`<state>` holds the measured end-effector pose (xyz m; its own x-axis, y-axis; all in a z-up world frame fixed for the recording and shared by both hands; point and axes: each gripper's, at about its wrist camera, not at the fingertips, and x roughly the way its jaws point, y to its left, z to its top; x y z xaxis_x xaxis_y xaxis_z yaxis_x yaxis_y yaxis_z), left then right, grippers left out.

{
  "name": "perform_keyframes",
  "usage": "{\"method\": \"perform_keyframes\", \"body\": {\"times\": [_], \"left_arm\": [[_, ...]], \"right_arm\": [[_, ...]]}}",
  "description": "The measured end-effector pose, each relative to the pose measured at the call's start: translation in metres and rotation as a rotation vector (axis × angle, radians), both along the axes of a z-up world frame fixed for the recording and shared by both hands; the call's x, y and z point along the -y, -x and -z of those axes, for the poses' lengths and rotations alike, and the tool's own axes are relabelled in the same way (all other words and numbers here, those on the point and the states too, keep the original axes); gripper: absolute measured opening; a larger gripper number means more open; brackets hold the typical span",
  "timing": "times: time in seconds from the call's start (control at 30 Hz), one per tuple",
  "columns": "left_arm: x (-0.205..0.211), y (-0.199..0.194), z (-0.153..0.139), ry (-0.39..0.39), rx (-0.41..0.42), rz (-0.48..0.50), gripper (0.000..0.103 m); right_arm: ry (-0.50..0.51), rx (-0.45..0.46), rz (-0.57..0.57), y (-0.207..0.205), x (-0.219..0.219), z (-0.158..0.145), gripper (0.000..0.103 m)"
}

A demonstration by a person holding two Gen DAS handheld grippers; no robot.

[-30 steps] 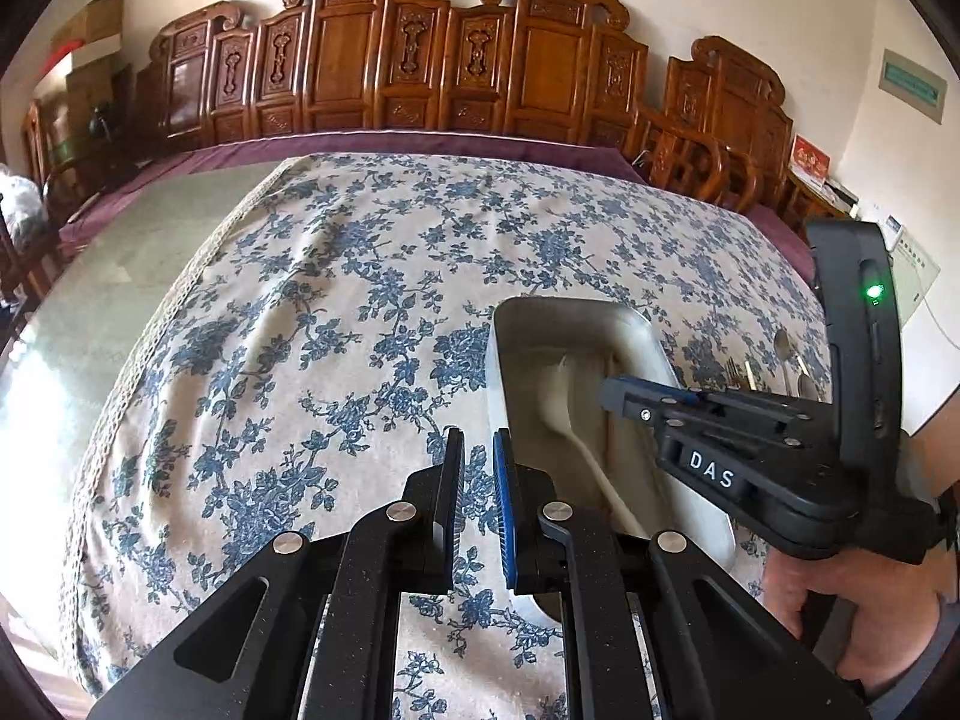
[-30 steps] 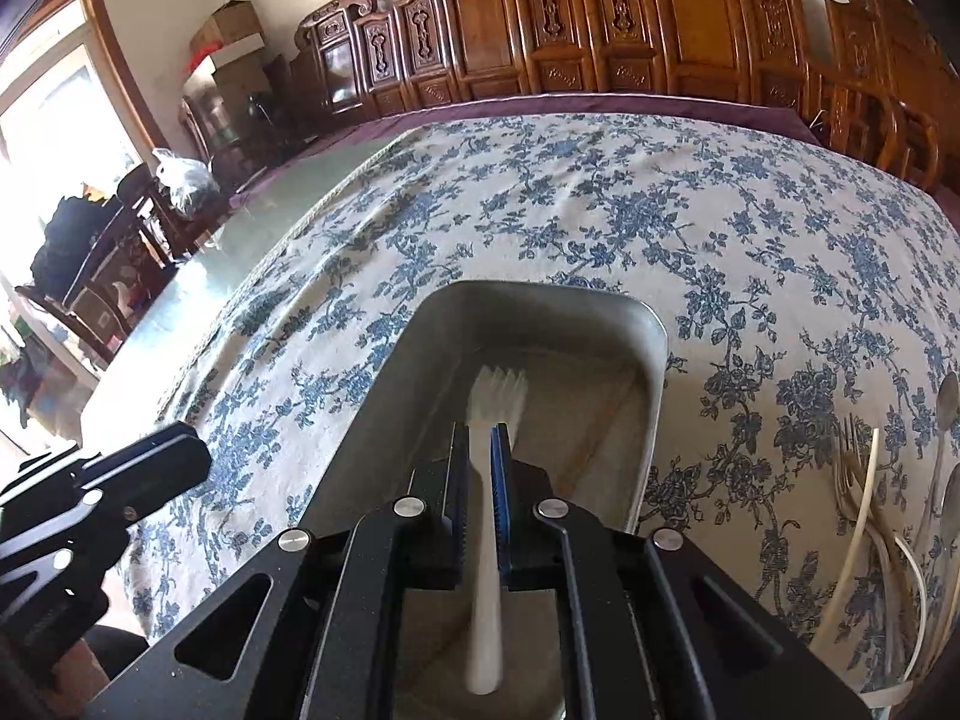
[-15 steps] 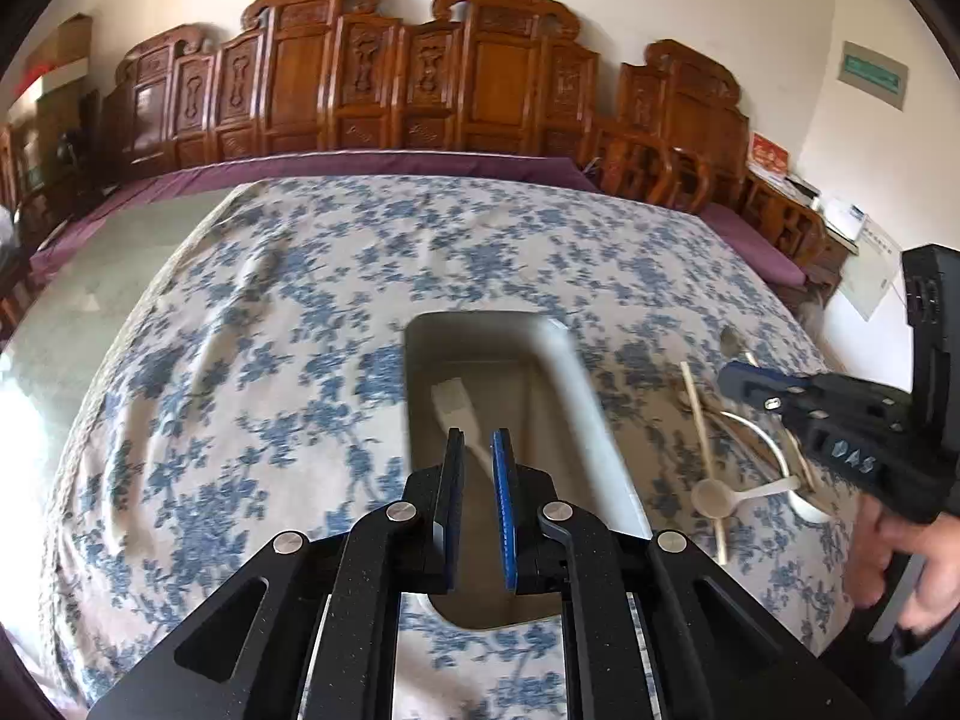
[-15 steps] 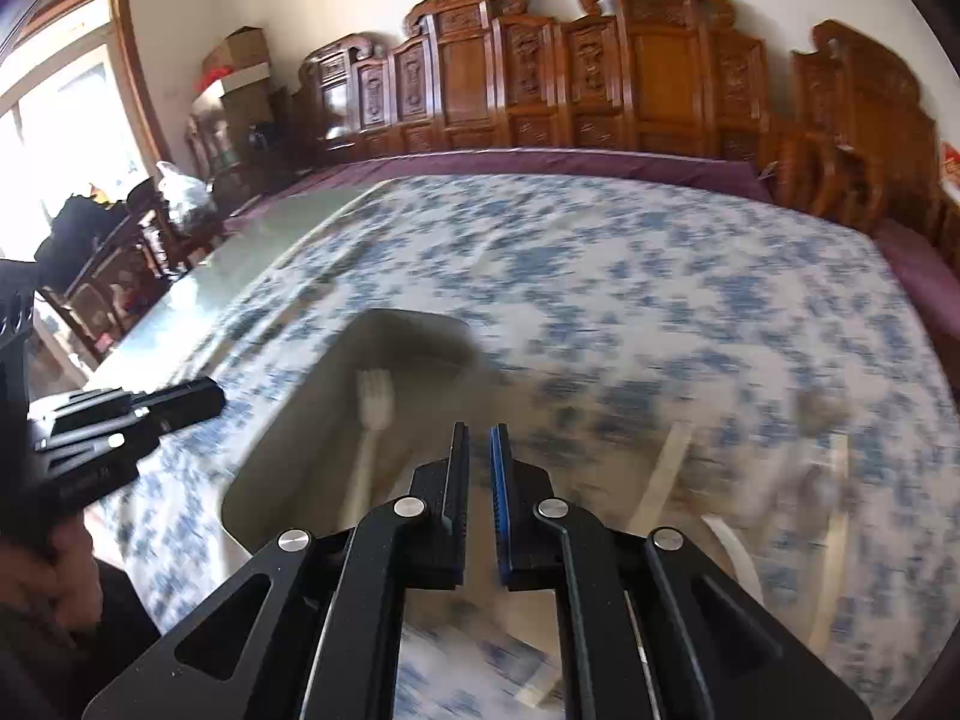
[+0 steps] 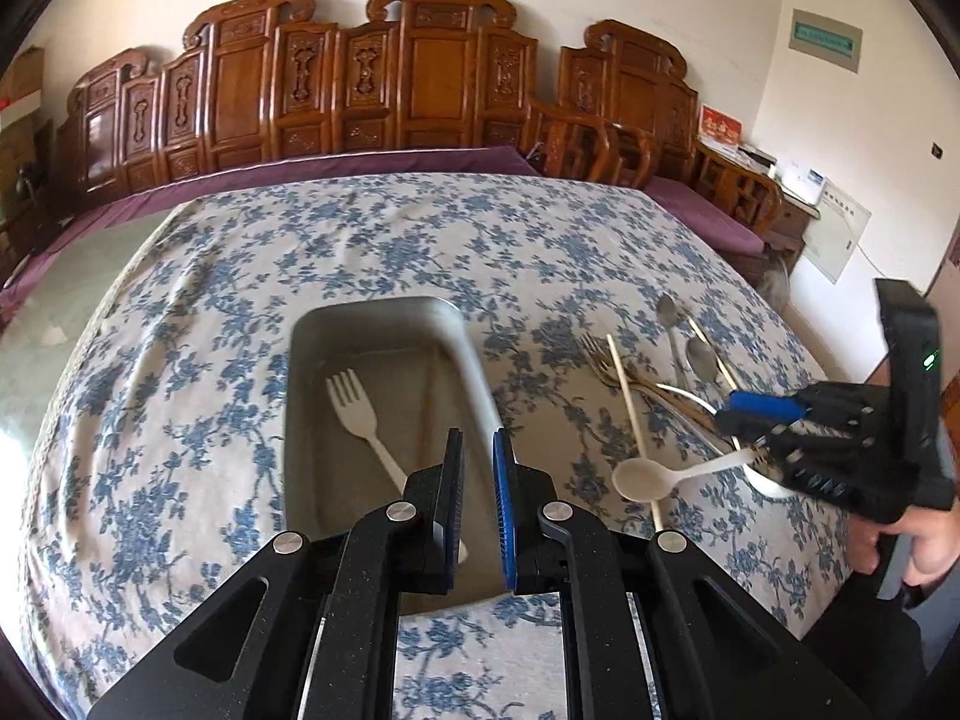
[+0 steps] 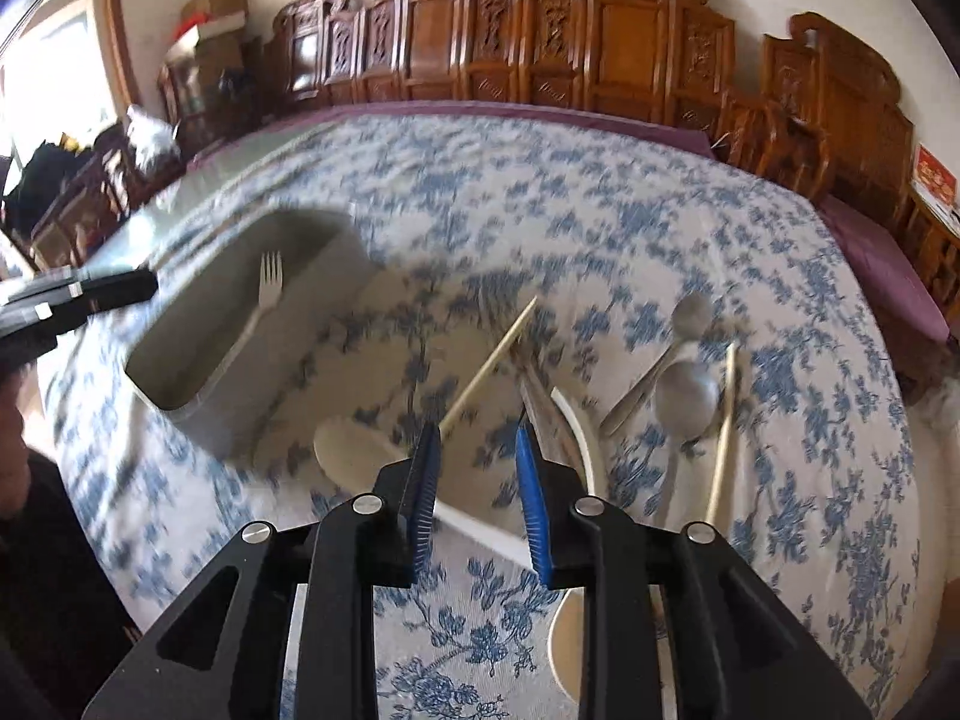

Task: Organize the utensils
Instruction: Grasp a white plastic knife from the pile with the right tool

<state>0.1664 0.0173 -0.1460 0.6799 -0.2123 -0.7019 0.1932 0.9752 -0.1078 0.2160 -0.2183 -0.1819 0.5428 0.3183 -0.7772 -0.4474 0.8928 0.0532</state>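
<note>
The white plastic fork (image 5: 360,420), clamped between the right gripper's (image 6: 474,468) blue pads 1 second ago, now lies loose in the grey rectangular metal tray (image 5: 462,336), tines toward the far end. That gripper is now off the tray and over the loose pile of utensils on the blue floral tablecloth (image 6: 600,210), above the white plastic spoon (image 6: 354,450), and its jaws are opening with nothing between them. The left gripper (image 5: 477,480) now sits over the tray's near end instead of beside its left edge.

Your left gripper (image 5: 477,498) hides the near end of the tray (image 5: 384,309) and the white fork's (image 5: 360,414) handle tip. In your right wrist view, motion blur smears the tablecloth (image 6: 600,210).
</note>
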Motion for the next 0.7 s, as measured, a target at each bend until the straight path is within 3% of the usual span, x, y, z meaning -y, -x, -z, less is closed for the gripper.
{"method": "perform_keyframes", "body": {"times": [0.13, 0.23, 0.43, 0.7], "left_arm": [[0.010, 0.001, 0.004, -0.008, -0.007, 0.021, 0.009], [0.015, 0.003, 0.006, -0.012, -0.008, 0.035, 0.009], [0.026, 0.006, 0.009, -0.023, -0.012, 0.059, 0.009], [0.037, 0.008, 0.013, -0.039, -0.018, 0.082, 0.009]], "right_arm": [[0.015, -0.023, -0.034, 0.000, -0.006, 0.017, 0.030], [0.019, -0.024, -0.049, 0.001, -0.008, 0.023, 0.042], [0.012, -0.074, -0.078, -0.001, -0.009, 0.037, 0.042], [0.076, -0.094, -0.126, 0.010, -0.019, 0.047, 0.042]]}}
